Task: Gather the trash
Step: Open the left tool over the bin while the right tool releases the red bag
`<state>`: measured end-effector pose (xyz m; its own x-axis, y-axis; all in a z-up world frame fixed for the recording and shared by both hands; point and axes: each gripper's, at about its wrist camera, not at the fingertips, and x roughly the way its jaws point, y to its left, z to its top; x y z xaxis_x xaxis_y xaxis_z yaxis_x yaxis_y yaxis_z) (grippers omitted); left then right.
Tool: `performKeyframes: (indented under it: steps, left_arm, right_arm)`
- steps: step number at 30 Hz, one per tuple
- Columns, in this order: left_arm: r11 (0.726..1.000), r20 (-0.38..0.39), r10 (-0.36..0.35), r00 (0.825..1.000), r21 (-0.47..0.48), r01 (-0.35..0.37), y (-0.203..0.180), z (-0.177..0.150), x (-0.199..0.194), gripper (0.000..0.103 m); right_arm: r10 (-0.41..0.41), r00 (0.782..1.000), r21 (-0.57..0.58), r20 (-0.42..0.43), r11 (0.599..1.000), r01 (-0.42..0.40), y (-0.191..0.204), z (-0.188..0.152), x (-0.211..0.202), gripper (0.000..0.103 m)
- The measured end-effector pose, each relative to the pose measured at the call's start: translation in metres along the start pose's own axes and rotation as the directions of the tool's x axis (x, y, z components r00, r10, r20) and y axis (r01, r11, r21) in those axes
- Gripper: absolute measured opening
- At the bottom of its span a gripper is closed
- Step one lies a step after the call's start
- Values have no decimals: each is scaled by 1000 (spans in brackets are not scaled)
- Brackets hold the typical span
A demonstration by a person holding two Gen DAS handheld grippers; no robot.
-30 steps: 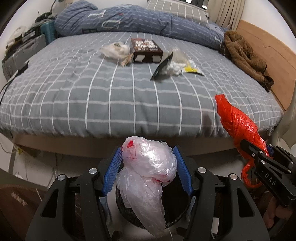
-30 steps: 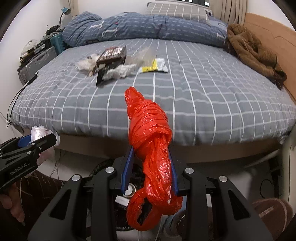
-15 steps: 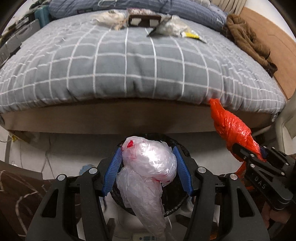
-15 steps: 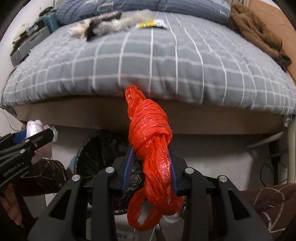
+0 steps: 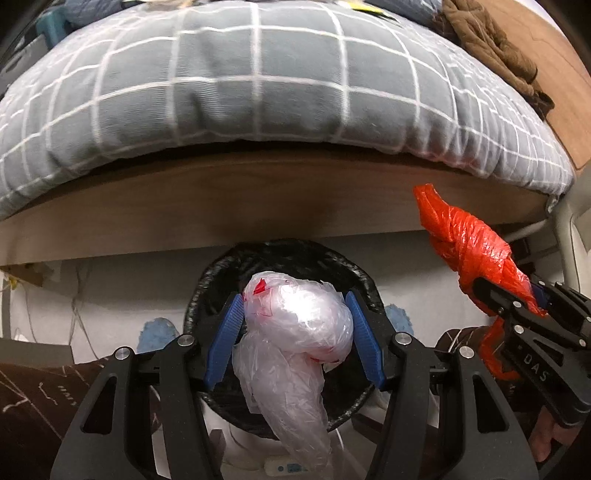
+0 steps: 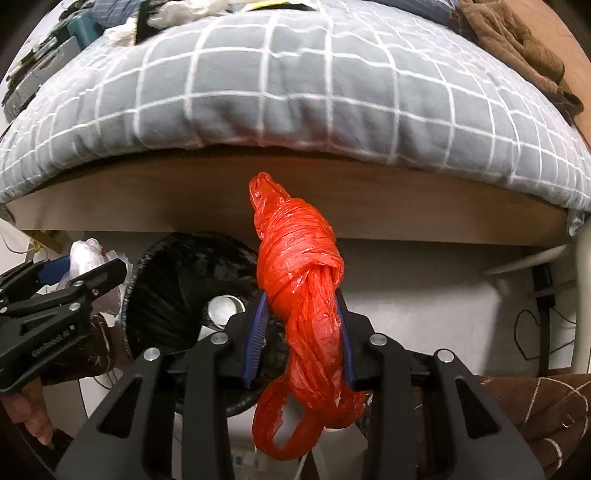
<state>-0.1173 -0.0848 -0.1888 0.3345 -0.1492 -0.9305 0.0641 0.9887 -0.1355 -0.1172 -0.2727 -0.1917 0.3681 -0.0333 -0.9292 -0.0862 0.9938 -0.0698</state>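
Note:
My left gripper [image 5: 294, 319] is shut on a crumpled clear plastic bag [image 5: 295, 332] that hangs straight over the black-lined trash bin [image 5: 207, 280]. My right gripper [image 6: 301, 325] is shut on a knotted red plastic bag [image 6: 299, 273], held just right of the bin [image 6: 162, 291], which has a metal can [image 6: 223, 306] inside. The red bag [image 5: 465, 251] and right gripper [image 5: 517, 302] show at the right of the left wrist view. More trash [image 6: 184, 11] lies on the bed at the top edge of the right wrist view.
The bed with a grey checked cover [image 5: 258, 92] and wooden frame [image 5: 258, 199] fills the upper view just behind the bin. A brown garment [image 5: 491, 48] lies on the bed's right. Blue slippers [image 5: 157, 332] and cables [image 6: 532, 332] lie on the floor. Brown patterned trouser legs [image 6: 535, 413] are close below.
Both grippers have sunk and tipped downward toward the floor. The bed top has slid up out of view and the bin now sits under the clear bag. Both grips are unchanged.

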Motion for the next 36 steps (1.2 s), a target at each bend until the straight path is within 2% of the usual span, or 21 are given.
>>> performKeyframes:
  steps: [6,12,14,16,22,27,36]
  left_arm:
    - [1000,-12,-10,1000,25,10,-11,1,9,57]
    - [999,-18,20,1000,25,-19,-7,-1,12,60]
    - [999,-20,24,1000,23,-24,-6,-1,15,65]
    - [999,-7,36,999,25,-36,-2,-2,14,76]
    - [998,2,65,998,-4,-65,23,-7,13,93]
    - [996,10,79,997,-31,-78,44,-12,6,97]
    - [987,15,116,993,-109,-114,86,-27,-9,97]
  right_arm:
    - [-10,1000,26,-10,1000,10,-13,-5,3,33]
    - [4,1000,5,-14,1000,-4,-7,-6,4,33]
    - [6,1000,-6,-16,1000,-6,-2,-7,5,33]
    - [11,1000,-26,-23,1000,-12,5,-7,9,33]
    - [32,998,-77,-53,996,-36,33,-7,20,33]
    - [67,995,-92,-78,993,-74,56,-7,25,33]
    - [115,987,-149,-110,980,-131,97,-6,29,33]
